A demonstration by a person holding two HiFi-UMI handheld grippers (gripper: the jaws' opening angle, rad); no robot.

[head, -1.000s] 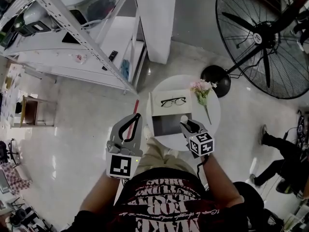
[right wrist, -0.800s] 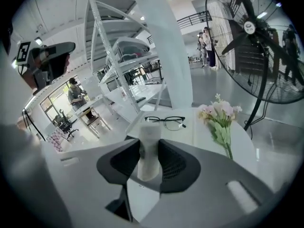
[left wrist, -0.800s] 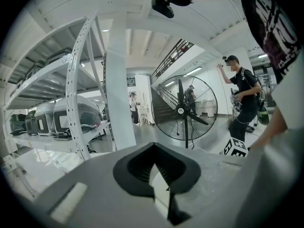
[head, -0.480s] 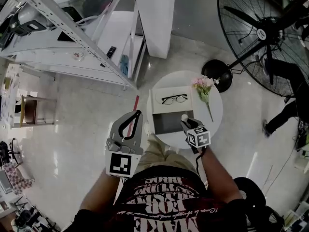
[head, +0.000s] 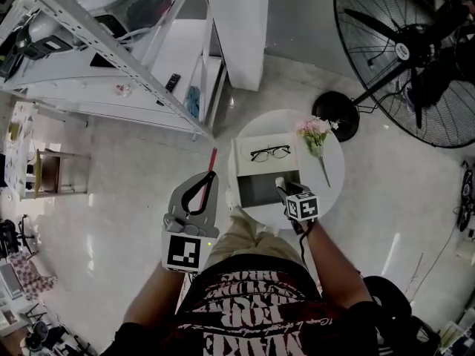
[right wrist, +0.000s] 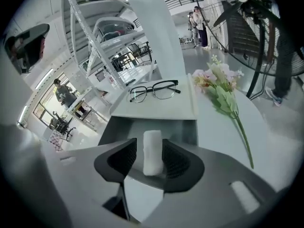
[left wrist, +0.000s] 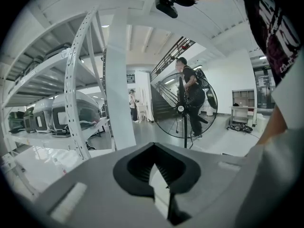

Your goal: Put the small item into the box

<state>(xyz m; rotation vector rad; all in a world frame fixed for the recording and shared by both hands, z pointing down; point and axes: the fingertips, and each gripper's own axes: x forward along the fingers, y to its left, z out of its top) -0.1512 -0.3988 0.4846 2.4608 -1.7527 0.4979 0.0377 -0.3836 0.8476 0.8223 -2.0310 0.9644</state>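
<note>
1. While the right tool (right wrist: 145, 158) hangs over the open box (head: 237, 190), it's clenched on the item (right wrist: 152, 152), a small white block standing upright betw. the ribbed pads.
2. Item sits just above the box's near edge, not yet inside; the box interior is dark grey.
3. Box lid (right wrist: 161, 107) stands open at the far side, w/ black-framed glasses (right wrist: 154, 90) lying on it.
4. A pink flower (head: 313, 132) w/ a green stem lies on the round white tabletop (head: 335, 170), just right of the box.
5. Left tool (head: 208, 178) is held off the tabletop's left edge, over the floor. Its jaws are closed together w/ nothing betw. them.
6. Each tool carries a cube w/ black-and-white square markers, no letters on them.
7. Writing: the person's dark shirt (head: 252, 310) has white print, upside down in the head view; "MAKE" reads in the bottom row, the rest is too broken to read.
8. A big black fan (head: 401, 50) stands on the floor beyond the tabletop. A white shelf rack (head: 111, 50) stands at far left.
</note>
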